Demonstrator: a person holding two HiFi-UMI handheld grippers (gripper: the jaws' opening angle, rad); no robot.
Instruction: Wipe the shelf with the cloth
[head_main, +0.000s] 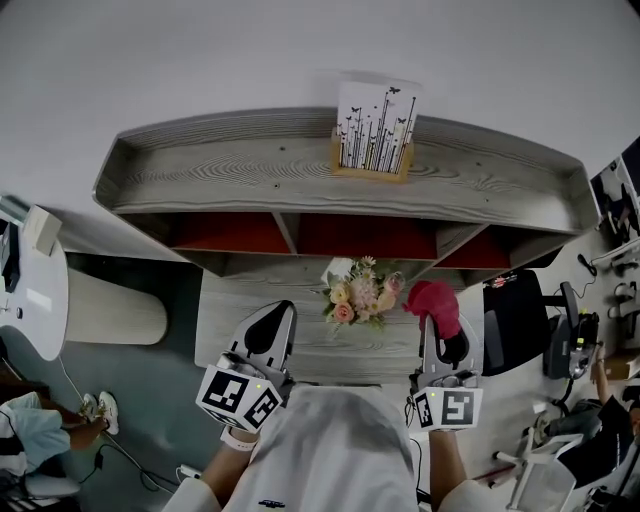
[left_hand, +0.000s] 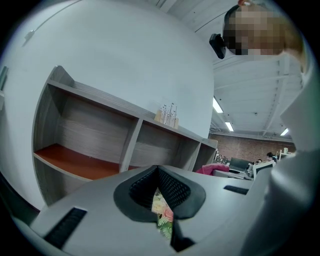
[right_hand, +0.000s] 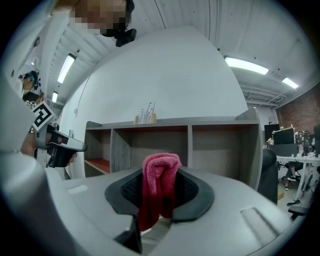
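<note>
R gripper (head_main: 438, 328) w/ pink cloth (head_main: 432, 299), just beside flowers (head_main: 357, 295).

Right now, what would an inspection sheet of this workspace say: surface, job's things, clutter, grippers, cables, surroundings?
Surface: grey wood-grain shelf against the wall, with a lower ledge in front. No spills seen.
Job's things: red cloth, bunched, hanging from the right gripper and not touching the shelf.
Clutter: card holder upright on the shelf top; flower bouquet on the ledge.
Grippers: left gripper has its jaws together and holds nothing. Right gripper is clamped on the cloth.
Cables: floor cable at lower left; none on the shelf.
Surroundings: black office chair at right, white table at left.
</note>
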